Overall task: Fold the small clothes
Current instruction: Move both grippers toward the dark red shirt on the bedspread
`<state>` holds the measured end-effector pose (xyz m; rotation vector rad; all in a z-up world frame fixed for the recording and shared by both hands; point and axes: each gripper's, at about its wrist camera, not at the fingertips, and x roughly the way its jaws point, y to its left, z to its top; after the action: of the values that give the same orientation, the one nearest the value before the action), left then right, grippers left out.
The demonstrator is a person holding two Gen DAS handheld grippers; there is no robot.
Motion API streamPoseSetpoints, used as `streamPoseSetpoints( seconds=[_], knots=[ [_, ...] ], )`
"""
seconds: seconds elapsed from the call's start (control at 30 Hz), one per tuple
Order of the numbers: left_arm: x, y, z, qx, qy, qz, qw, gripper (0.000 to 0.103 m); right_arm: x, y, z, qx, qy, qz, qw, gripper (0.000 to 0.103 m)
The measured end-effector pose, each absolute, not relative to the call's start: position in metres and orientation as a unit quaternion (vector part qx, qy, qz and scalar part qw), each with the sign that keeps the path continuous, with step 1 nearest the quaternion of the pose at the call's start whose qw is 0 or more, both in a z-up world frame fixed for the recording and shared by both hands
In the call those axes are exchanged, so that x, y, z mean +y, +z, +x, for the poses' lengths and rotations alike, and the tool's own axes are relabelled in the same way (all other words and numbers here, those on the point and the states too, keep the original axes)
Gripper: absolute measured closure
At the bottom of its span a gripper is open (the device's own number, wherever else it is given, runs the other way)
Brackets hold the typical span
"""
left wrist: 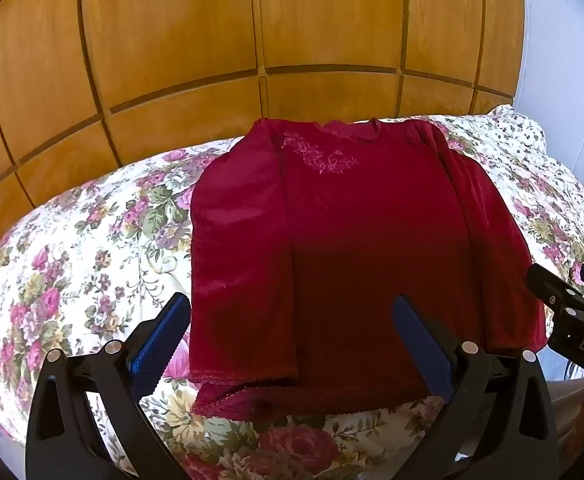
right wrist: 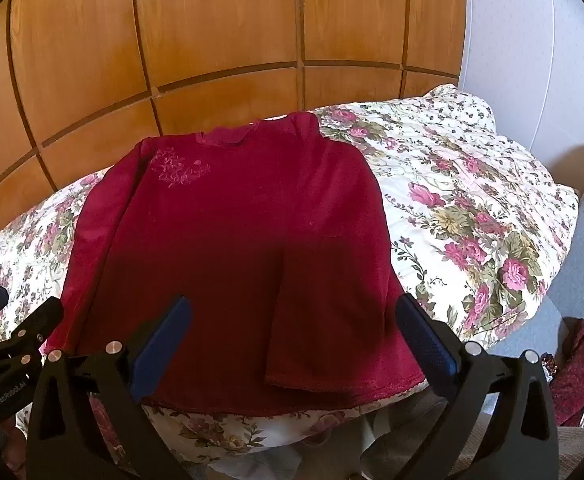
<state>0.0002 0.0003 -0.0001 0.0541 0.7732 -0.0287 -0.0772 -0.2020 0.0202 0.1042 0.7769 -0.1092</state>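
A dark red long-sleeved top with pink embroidery near the neck lies flat on a floral bedspread, neck far, hem near. Both sleeves are folded in over the body. My left gripper hovers open above the hem's left part, nothing between its blue pads. In the right wrist view the same red top fills the middle. My right gripper stands open over the hem's right part, around the folded right sleeve without touching it. Each gripper shows at the edge of the other's view.
A wooden panelled wardrobe stands behind the bed. A white wall is at the right. Another dark red patterned garment lies off the bed at the lower right. The floral bedspread extends to the right of the top.
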Motion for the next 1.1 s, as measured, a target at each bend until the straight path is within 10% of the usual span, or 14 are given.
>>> streamPoseSetpoints(
  seconds=[1.1],
  knots=[
    [0.007, -0.025, 0.014, 0.433, -0.059, -0.015, 0.899, 0.003, -0.201, 0.015, -0.074, 0.393, -0.060, 0.050, 0.916, 0.002]
  ],
)
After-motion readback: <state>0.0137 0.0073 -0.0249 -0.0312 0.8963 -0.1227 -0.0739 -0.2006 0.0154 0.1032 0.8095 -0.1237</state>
